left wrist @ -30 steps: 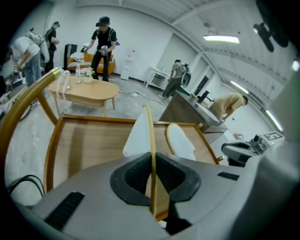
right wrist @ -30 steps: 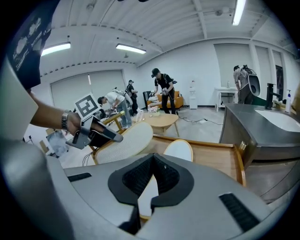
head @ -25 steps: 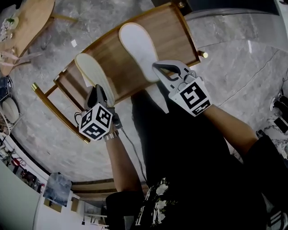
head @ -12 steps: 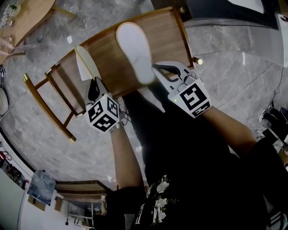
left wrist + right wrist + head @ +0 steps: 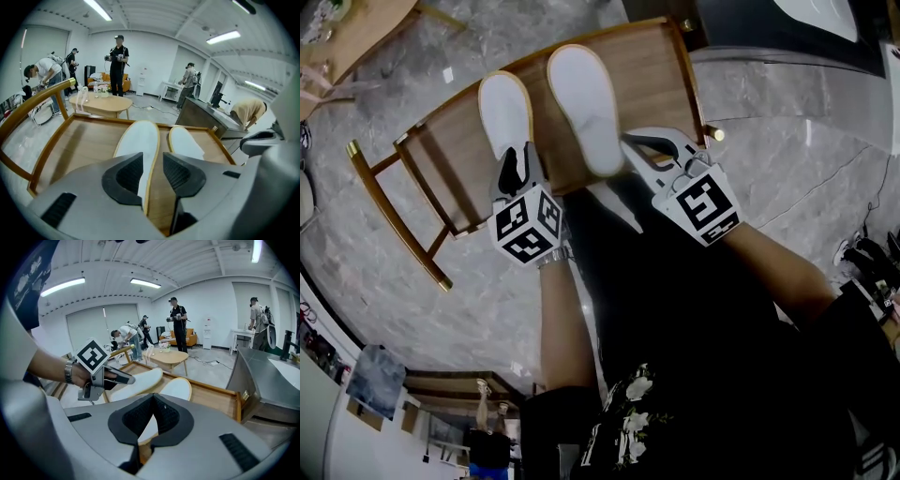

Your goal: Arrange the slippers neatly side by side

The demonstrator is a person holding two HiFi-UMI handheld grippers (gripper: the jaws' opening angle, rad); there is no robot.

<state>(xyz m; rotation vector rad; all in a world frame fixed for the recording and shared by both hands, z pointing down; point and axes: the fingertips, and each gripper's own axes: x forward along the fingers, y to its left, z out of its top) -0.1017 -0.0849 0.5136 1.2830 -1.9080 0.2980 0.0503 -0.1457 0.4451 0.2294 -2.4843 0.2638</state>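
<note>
Two white slippers lie side by side on a wooden chair seat. The left slipper has a tan rim, and the right slipper lies close beside it. My left gripper sits at the left slipper's near end. Its jaws have just been opening and stand open, with that slipper's rim between the pads but not pressed. The other slipper lies to its right. My right gripper hovers at the right slipper's near end, shut and empty. From there I also see the left gripper over the left slipper.
The seat has a raised wooden rim and a curved backrest rail. Grey marble floor surrounds the chair. A round wooden table stands beyond it and a dark counter at the right. Several people stand further back.
The left slipper, held on its edge half a second ago, now lies flat closer to the right slipper. The left gripper moved right with it and opened. The right gripper stayed put.
</note>
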